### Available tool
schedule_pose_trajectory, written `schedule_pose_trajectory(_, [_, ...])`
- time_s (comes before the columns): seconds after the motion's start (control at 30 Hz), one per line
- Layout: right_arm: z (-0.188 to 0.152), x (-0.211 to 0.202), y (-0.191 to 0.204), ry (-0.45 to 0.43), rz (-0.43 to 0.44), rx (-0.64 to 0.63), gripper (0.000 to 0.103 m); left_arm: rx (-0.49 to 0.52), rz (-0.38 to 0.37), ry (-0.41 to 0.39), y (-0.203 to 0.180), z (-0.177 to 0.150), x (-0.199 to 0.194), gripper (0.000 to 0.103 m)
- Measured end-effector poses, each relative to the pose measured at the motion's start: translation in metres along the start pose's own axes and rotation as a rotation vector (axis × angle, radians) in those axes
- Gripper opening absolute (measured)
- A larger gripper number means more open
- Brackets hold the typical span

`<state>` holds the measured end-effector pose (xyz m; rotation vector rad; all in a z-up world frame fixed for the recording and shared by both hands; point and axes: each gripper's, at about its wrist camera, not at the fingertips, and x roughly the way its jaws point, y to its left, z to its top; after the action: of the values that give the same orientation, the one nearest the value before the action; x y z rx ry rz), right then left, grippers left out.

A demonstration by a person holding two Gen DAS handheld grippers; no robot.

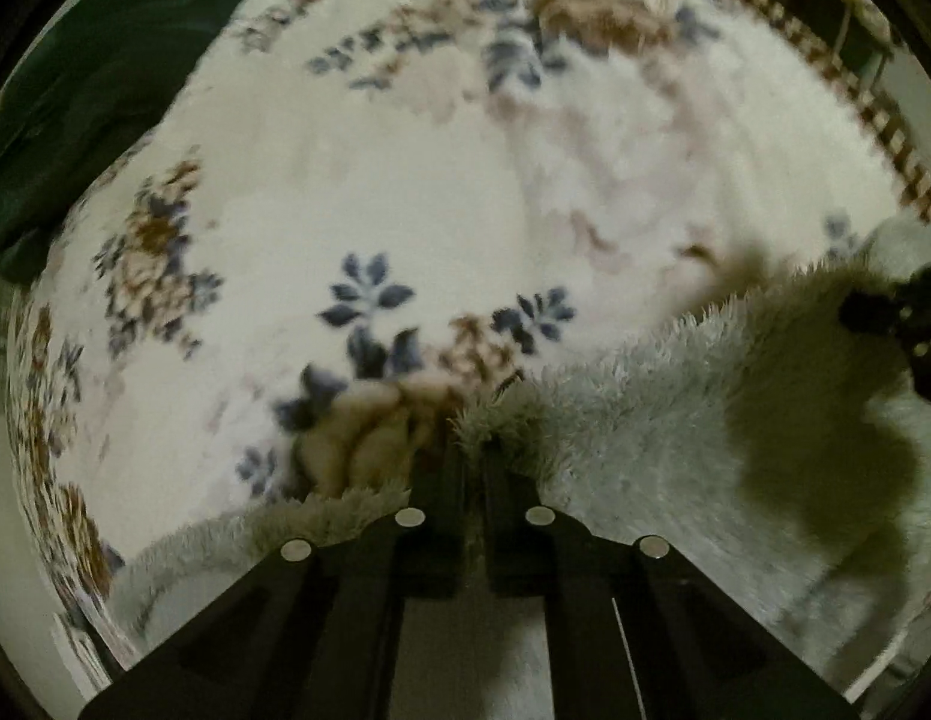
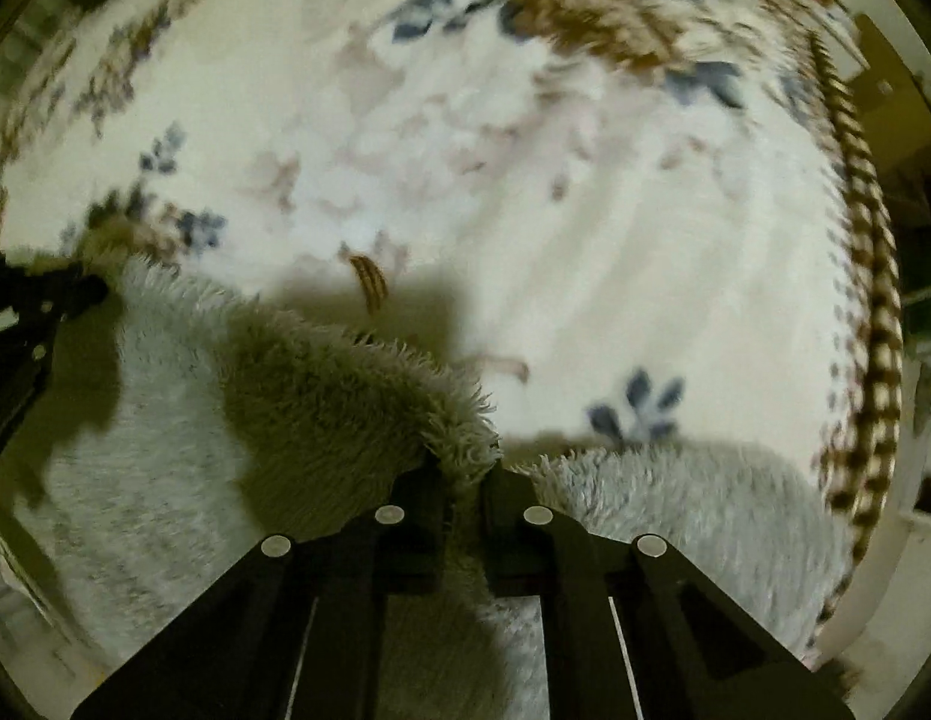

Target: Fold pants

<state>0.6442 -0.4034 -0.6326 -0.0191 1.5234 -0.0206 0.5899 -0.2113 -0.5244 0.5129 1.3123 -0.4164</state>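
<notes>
A plush white blanket [image 1: 405,192] printed with blue leaves and brown flowers covers the whole surface, and a brown-and-cream checked border [image 2: 873,312] runs along its right edge (the pattern is smeared by blur). At the upper left of the left wrist view lies a dark green cloth [image 1: 93,90], overlapping the blanket's edge.

Left claw [image 1: 474,456] pointing steeply down, jaws closed together, right claw [image 2: 468,471] pointing straight down, jaws closed
</notes>
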Motion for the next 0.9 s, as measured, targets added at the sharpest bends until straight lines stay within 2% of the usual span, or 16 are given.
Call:
schedule_pose_trajectory(0.13, [-0.036, -0.052, -0.008, -0.092, 0.057, 0.083, 0.009, -0.094, -0.040, -0.049, 0.017, -0.037, -0.045, 0.002])
schedule_pose_trajectory(0.23, [-0.080, -0.093, 0.019, -0.164, 0.089, 0.136, 0.009, -0.162, -0.071, -0.092, 0.024, -0.067, -0.081, 0.002])
schedule_pose_trajectory(0.33, [-0.124, -0.125, 0.026, -0.215, 0.120, 0.182, 0.009, -0.234, -0.113, -0.124, 0.019, -0.115, -0.120, 0.002])
schedule_pose_trajectory(0.4, [-0.168, -0.146, 0.030, -0.241, 0.118, 0.197, 0.009, -0.272, -0.119, -0.136, 0.018, -0.145, -0.135, 0.002])
schedule_pose_trajectory(0.47, [-0.206, -0.151, 0.036, -0.244, 0.126, 0.212, 0.009, -0.320, -0.140, -0.110, 0.007, -0.187, -0.146, 0.002])
schedule_pose_trajectory(0.57, [-0.270, -0.145, 0.054, -0.219, 0.119, 0.218, 0.009, -0.383, -0.157, -0.032, -0.010, -0.239, -0.140, 0.002])
schedule_pose_trajectory(0.7, [-0.334, -0.097, 0.076, -0.098, 0.109, 0.213, 0.009, -0.439, -0.161, 0.119, -0.037, -0.295, -0.082, 0.002])
schedule_pose_trajectory(0.8, [-0.366, -0.051, 0.087, -0.011, 0.086, 0.194, 0.011, -0.450, -0.133, 0.175, -0.049, -0.315, -0.040, 0.003])
schedule_pose_trajectory(0.83, [-0.374, -0.037, 0.090, 0.014, 0.082, 0.191, 0.012, -0.451, -0.113, 0.188, -0.051, -0.318, -0.028, 0.007])
schedule_pose_trajectory(0.9, [-0.383, -0.018, 0.098, 0.056, 0.062, 0.162, 0.020, -0.462, -0.094, 0.213, -0.052, -0.318, -0.019, 0.008])
